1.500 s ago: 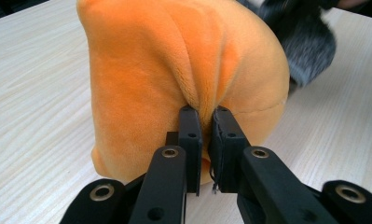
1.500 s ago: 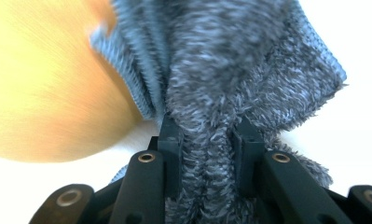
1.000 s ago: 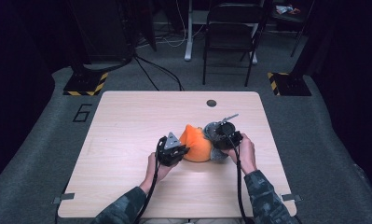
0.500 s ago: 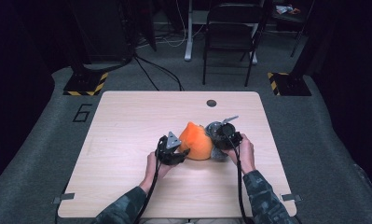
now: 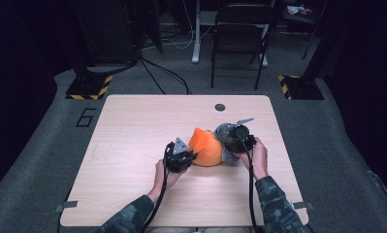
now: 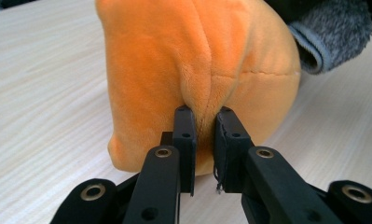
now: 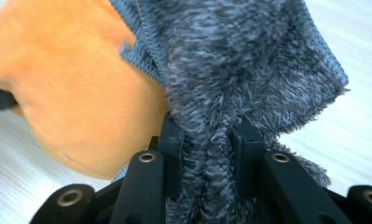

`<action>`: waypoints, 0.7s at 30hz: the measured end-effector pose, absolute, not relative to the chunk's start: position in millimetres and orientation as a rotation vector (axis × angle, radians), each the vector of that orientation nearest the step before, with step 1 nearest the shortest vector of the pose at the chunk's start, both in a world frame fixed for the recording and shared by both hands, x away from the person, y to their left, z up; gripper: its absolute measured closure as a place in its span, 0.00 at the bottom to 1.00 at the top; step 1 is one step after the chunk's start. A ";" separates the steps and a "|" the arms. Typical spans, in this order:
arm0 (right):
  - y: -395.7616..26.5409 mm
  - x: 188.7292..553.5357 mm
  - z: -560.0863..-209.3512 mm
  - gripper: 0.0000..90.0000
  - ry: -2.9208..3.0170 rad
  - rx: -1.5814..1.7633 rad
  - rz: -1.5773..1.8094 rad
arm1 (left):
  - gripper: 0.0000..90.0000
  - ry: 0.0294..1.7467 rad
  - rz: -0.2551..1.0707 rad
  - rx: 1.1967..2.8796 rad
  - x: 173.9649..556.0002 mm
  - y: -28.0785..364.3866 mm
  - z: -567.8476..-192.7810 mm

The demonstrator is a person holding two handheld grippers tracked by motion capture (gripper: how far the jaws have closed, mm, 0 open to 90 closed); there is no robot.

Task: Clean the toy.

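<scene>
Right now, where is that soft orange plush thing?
In the high view the soft orange plush thing sits on the pale wooden table, right of centre, between the left gripper, which pinches it, and the fuzzy grey cloth beside it.

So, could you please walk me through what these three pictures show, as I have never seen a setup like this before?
No robot is at work here: a person sits at a light wooden table and holds a hand-held tool with two black jaws in each hand.

The high view comes from a fixed camera above the table. The person's forearms enter from below, with the left gripper at the left and the right gripper at the right.

The other two pictures come from small cameras riding on the grippers, each looking along its own jaws.

On the table lie an orange plush thing and a grey fleecy cloth, pressed against each other. The left gripper's jaws have just closed further and now pinch a fold of the orange plush. The right gripper is shut on a bunch of the grey cloth.
</scene>
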State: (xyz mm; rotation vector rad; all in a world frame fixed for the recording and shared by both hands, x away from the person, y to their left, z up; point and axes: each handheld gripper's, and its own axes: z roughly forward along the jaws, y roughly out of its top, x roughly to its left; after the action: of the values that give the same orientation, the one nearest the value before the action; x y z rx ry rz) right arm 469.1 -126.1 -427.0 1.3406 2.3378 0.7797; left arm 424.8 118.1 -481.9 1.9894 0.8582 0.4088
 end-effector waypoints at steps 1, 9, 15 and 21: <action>-125.6 468.0 -423.8 0.78 2.333 1.341 0.800 | 0.89 0.858 0.401 1.984 424.4 117.7 -481.9; -101.1 448.8 -397.1 0.78 2.319 1.233 0.963 | 0.89 0.815 0.406 2.002 417.0 108.5 -481.0; -77.6 443.1 -403.2 0.77 2.347 1.162 0.928 | 0.89 0.798 0.409 2.020 417.0 108.3 -482.3; -84.8 448.1 -408.0 0.77 2.344 1.180 0.902 | 0.89 0.794 0.409 2.019 417.9 109.1 -483.2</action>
State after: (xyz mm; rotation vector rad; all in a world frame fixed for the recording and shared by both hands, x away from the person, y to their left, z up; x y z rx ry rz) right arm 448.1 -84.8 -408.0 1.1802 2.3437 0.9024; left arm 417.9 109.1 -483.2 2.0187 0.7937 0.4089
